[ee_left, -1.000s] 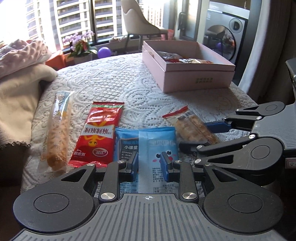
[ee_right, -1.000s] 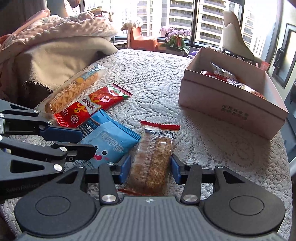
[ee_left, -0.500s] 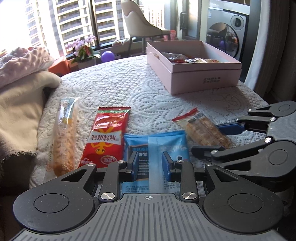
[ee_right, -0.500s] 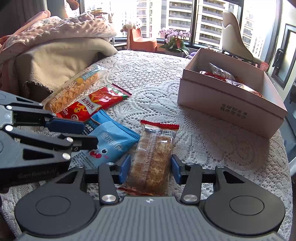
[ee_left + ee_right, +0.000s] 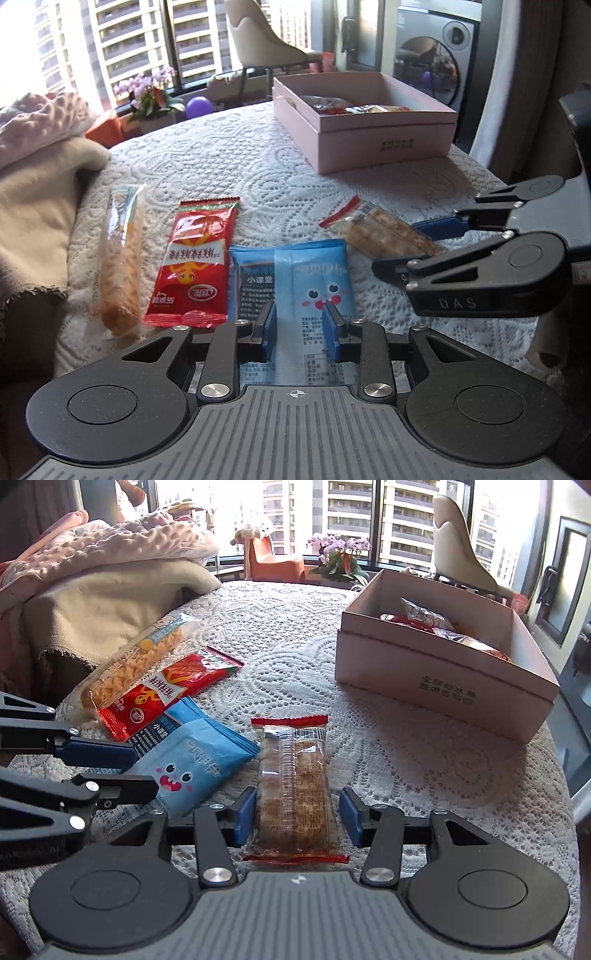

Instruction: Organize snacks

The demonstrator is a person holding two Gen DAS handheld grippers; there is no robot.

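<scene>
Several snack packs lie on a lace-covered table. My left gripper (image 5: 299,328) is open, its fingers on either side of a light blue pack (image 5: 317,291) that overlaps a darker blue pack (image 5: 253,284). My right gripper (image 5: 297,814) is open around a clear cracker pack with red ends (image 5: 293,786), not touching it. A red pack (image 5: 195,262) and a long clear pack of orange sticks (image 5: 120,258) lie to the left. A pink box (image 5: 380,142) with several snacks inside stands at the far right; it also shows in the right wrist view (image 5: 443,686).
Folded blankets (image 5: 103,590) are piled at the table's left edge. A chair (image 5: 266,51), a flower pot (image 5: 151,96) and windows are beyond the table. A washing machine (image 5: 439,48) is behind the box.
Both grippers have pulled back and lifted slightly, so the packs sit farther forward between the fingers. The left gripper's fingers have opened a little. No pack has moved.
</scene>
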